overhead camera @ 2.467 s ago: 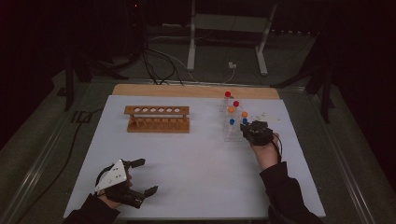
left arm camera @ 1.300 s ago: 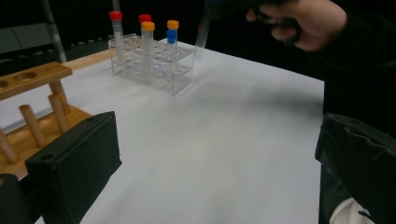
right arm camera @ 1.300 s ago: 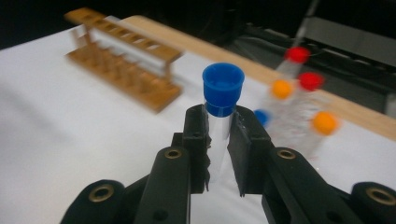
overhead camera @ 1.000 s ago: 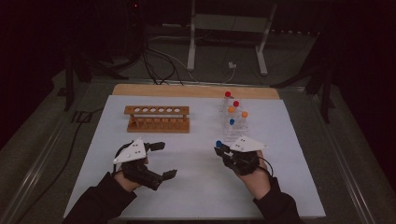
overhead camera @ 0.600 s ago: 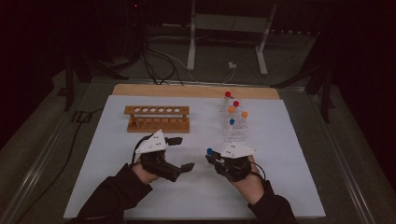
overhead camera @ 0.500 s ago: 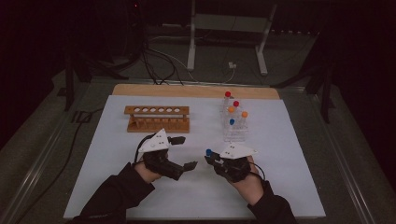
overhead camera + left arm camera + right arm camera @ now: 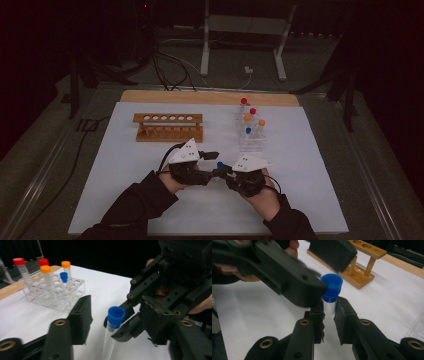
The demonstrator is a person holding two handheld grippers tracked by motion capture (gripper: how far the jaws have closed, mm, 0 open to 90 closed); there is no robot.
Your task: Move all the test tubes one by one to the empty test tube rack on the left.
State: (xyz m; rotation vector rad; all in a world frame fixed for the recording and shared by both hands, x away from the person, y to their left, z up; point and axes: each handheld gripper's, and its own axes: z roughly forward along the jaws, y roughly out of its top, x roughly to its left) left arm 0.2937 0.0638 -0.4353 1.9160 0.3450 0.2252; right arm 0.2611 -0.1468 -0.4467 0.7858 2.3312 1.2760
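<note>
Right tongs [image 7: 328, 315] clamp the tube [image 7: 329, 306] mid-surface; left tongs [image 7: 100, 322], still apart, have just been closing around its blue cap [image 7: 115, 316]. Seat both pads squarely on the cap before twisting.

A white table [image 7: 125, 190] bears a wooden rack [image 7: 168, 127] and a clear rack [image 7: 251, 137].

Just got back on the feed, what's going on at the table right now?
The right gripper is shut on a blue-capped tube, holding it over the white mat. The left gripper has come in around the cap, and its fingers have just been closing on it. Five capped tubes stand in the clear rack. The wooden rack is empty.
</note>
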